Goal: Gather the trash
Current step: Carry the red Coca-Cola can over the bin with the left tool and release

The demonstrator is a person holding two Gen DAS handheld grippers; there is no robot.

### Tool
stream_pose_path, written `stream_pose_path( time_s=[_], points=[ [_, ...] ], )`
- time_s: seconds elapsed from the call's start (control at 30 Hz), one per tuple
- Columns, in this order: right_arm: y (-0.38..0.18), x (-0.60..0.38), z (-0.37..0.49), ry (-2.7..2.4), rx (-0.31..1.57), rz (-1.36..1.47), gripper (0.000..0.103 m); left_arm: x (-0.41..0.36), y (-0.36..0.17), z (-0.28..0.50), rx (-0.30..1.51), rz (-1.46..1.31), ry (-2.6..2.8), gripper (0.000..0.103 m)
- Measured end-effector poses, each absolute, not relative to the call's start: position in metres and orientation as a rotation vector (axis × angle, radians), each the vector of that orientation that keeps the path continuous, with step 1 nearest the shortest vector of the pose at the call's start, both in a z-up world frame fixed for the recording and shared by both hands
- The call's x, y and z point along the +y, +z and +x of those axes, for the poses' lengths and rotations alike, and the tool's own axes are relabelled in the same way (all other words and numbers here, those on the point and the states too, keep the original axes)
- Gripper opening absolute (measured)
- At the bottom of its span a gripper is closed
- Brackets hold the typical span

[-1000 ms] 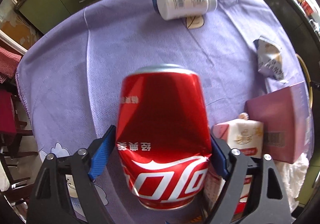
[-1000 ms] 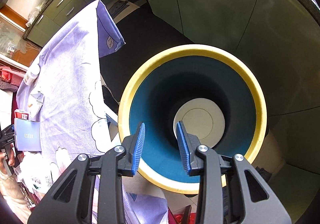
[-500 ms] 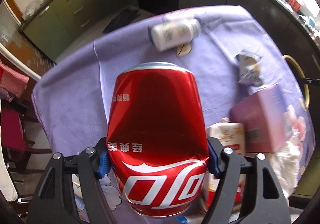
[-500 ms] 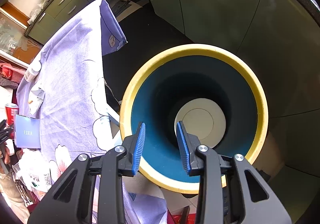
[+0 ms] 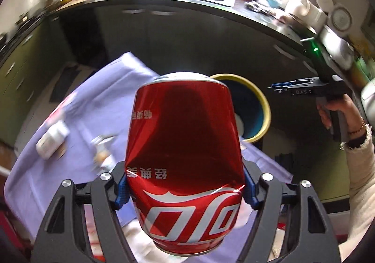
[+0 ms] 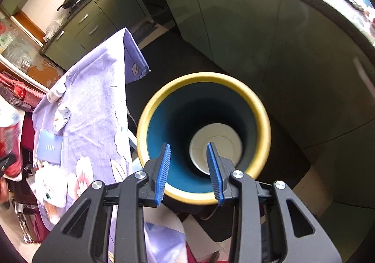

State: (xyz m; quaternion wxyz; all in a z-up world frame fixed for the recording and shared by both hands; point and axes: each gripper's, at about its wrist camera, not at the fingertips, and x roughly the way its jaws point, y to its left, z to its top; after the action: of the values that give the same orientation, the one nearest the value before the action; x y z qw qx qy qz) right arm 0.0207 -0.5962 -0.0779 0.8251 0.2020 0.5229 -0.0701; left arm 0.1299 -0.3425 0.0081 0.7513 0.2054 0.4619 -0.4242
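A dented red aluminium drink can is clamped in the left gripper; the yellow-rimmed blue bin is seen at two o'clock. The right gripper is held over that bin, jaws apart, empty.

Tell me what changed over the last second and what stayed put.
The left gripper closed on the red can, dented it, lifted it off the purple tablecloth and swung toward the yellow-rimmed bin. The right gripper stayed empty above the bin; the white bottle stayed on the cloth.
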Motion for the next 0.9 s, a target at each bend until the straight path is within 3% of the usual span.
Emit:
stream_pose_path(
  time_s=[0.27,0.47,0.67,0.9],
  points=[
    [-0.064,-0.64,-0.05,-0.22,1.062,0.457,0.033,-0.495,-0.07,0.133,1.128,0.53,-1.0,0.07],
    [-0.073,-0.656,-0.075,-0.234,1.068,0.489,0.035,-0.539,-0.106,0.141,1.182,0.541,-1.001,0.07],
    [-0.072,-0.636,-0.063,-0.177,1.071,0.452,0.037,-0.496,-0.052,0.135,1.062,0.451,-1.033,0.073],
    [-0.073,-0.566,-0.022,-0.027,1.116,0.354,0.041,-0.338,0.031,0.113,0.804,0.245,-0.949,0.094]
  ],
)
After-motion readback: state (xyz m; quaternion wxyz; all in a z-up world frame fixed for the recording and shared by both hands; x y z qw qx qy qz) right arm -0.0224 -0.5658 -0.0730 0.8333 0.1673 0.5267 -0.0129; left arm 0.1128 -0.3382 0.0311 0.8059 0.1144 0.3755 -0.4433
